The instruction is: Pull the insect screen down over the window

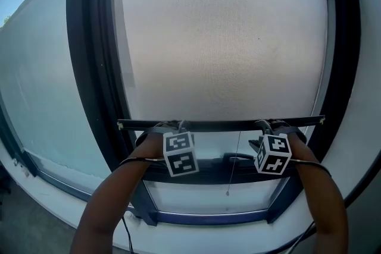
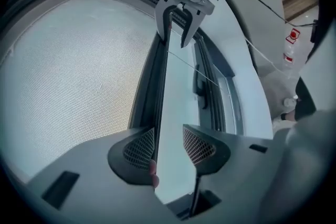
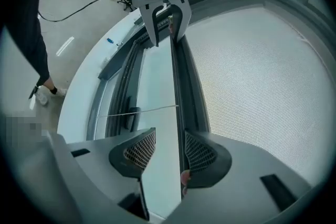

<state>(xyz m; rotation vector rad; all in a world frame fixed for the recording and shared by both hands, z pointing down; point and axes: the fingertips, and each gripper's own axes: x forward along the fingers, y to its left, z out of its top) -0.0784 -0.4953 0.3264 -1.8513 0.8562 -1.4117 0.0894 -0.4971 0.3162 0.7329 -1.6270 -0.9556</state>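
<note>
The insect screen is a fine grey mesh drawn down over most of the window. It ends in a thin dark bottom bar that lies level. Above the bar the mesh looks flat and taut; below the bar a strip of bare glass is not yet covered.

The mesh is light, soft and easy to dent or tear, so it is no place to take hold. The bar is the stiff part. I judge it is best taken toward both ends, so that it comes down level and does not bind at the sides. A screen of this kind probably pulls back upward, so even downward pressure from both hands seems wise.

The left claw stands wide, with the bar running between its jaws along one pad and clear of the other, hooked over it, not pinching. The right claw is just as wide and straddles the bar toward its other end. Seen edge-on, the near pads may or may not truly press on the bar.

Below the bar hang a thin cord and a dark window handle. Beyond the bar's ends runs the dark window frame
</note>
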